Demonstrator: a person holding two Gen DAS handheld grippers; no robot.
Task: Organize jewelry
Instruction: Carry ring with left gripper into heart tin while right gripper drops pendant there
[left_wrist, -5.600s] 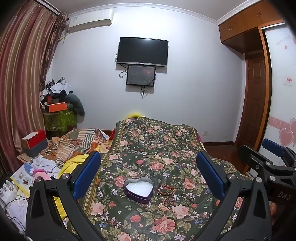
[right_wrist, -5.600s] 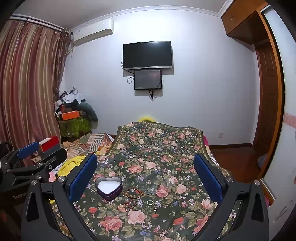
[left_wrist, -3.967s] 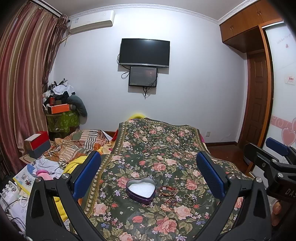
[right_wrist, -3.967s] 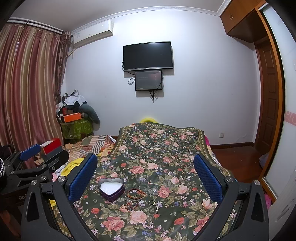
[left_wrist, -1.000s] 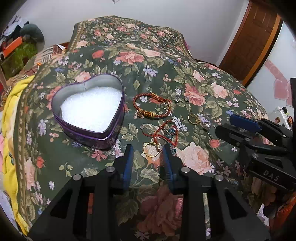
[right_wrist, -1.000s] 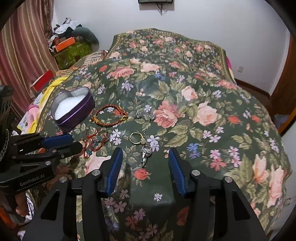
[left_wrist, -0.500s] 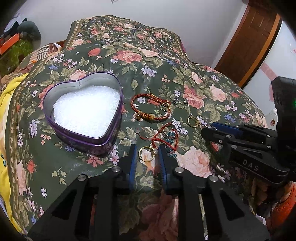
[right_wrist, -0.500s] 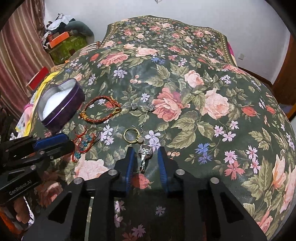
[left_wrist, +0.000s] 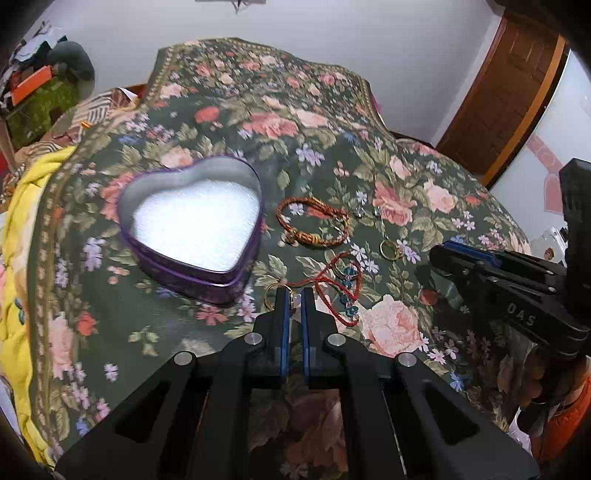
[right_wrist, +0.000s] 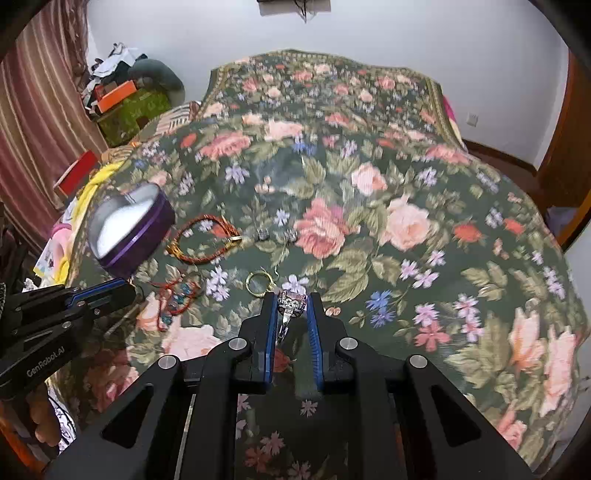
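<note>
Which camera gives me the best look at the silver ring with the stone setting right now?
The right wrist view: the silver ring sits between the right gripper fingers, close and in detail. In the left wrist view the right gripper is seen from the side, and the ring is not visible there.

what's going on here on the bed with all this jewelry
A person is sorting jewelry on a floral bedspread with two tools. The left hand-held gripper is closed on a gold ring; the right hand-held gripper pinches a silver jeweled piece. The open heart-shaped tin holds only white padding, and an orange braided bracelet, red beaded cord and gold hoop lie loose.
</note>
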